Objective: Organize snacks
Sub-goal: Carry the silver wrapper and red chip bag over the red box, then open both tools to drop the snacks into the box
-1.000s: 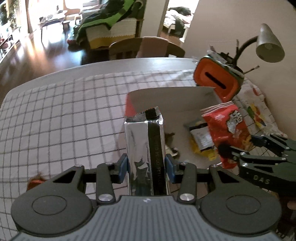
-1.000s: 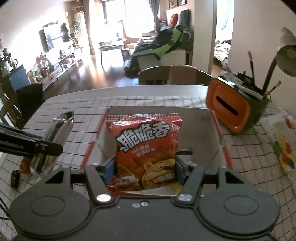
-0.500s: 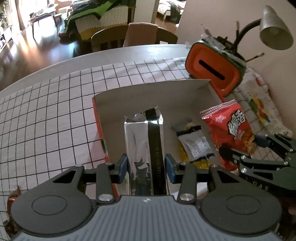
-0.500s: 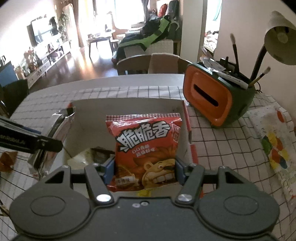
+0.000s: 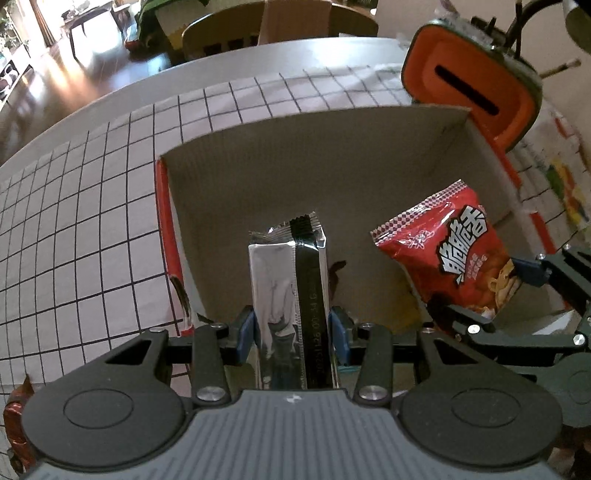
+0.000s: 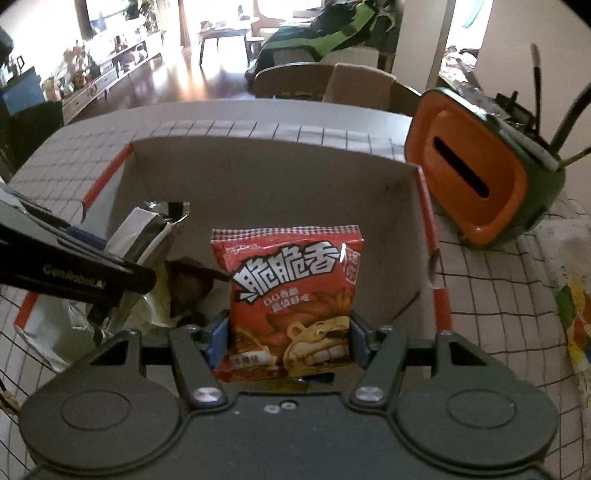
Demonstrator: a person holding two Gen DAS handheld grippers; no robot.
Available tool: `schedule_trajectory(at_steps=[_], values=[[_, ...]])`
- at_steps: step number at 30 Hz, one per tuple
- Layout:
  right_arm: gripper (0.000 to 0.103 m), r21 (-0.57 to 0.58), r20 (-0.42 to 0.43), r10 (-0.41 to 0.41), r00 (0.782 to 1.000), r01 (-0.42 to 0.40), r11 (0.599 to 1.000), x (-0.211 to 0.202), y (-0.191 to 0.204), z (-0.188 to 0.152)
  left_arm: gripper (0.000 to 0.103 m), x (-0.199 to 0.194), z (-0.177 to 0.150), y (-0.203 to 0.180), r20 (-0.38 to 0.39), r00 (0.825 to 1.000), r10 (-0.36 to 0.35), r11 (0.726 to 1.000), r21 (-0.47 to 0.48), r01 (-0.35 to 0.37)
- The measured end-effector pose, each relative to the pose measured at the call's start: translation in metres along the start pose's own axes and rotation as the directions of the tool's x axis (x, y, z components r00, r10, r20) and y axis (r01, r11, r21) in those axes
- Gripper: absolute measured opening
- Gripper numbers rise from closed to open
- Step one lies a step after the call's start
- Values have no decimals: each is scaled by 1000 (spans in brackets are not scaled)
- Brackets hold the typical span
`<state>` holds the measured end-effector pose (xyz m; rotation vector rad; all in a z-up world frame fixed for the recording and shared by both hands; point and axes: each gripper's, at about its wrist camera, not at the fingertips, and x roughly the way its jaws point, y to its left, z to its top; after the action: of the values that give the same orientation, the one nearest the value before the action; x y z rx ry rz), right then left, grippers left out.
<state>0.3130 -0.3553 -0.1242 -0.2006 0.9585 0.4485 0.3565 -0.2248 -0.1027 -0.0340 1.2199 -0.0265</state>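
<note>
Two tongs grip snacks (silver packet [image 5: 288, 295], red bag [image 6: 291, 302]) over box [image 5: 295, 147].

The silver snack bar [image 5: 286, 295] hides the cardboard box [image 5: 295, 147] floor behind it, and its lower end is cut off by the left gripper [image 5: 291, 328] body. At 9 o'clock in the right wrist view, wrappers [image 6: 184, 291] in the box are too covered to identify. At 1 o'clock the lamp [image 5: 580, 22] runs off the frame
</note>
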Motion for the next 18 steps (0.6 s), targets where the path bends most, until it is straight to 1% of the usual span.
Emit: schedule_trajectory(at_steps=[6, 13, 15, 16, 17, 18], values=[[63, -12, -30, -4, 1000, 4, 1000, 9, 3, -3, 42, 6, -3, -11, 11, 999, 32, 997, 67, -33], [65, 8, -26, 15, 1000, -15, 1000, 5, 1, -3, 43, 6, -6, -15, 11, 1000, 24, 996, 90, -25], [69, 12, -19, 21, 1000, -21, 1000, 3, 0, -4, 47, 3, -7, -12, 16, 1000, 7, 997, 81, -8], [71, 14, -13, 24, 1000, -24, 1000, 2, 0, -5, 52, 3, -7, -12, 19, 1000, 3, 997, 78, -4], [75, 18, -3, 28, 1000, -28, 999, -2, 0, -5, 54, 0, -9, -11, 26, 1000, 0, 997, 76, -2], [77, 22, 5, 32, 999, -32, 999, -4, 0, -6, 54, -2, -10, -10, 33, 999, -5, 997, 75, 3]])
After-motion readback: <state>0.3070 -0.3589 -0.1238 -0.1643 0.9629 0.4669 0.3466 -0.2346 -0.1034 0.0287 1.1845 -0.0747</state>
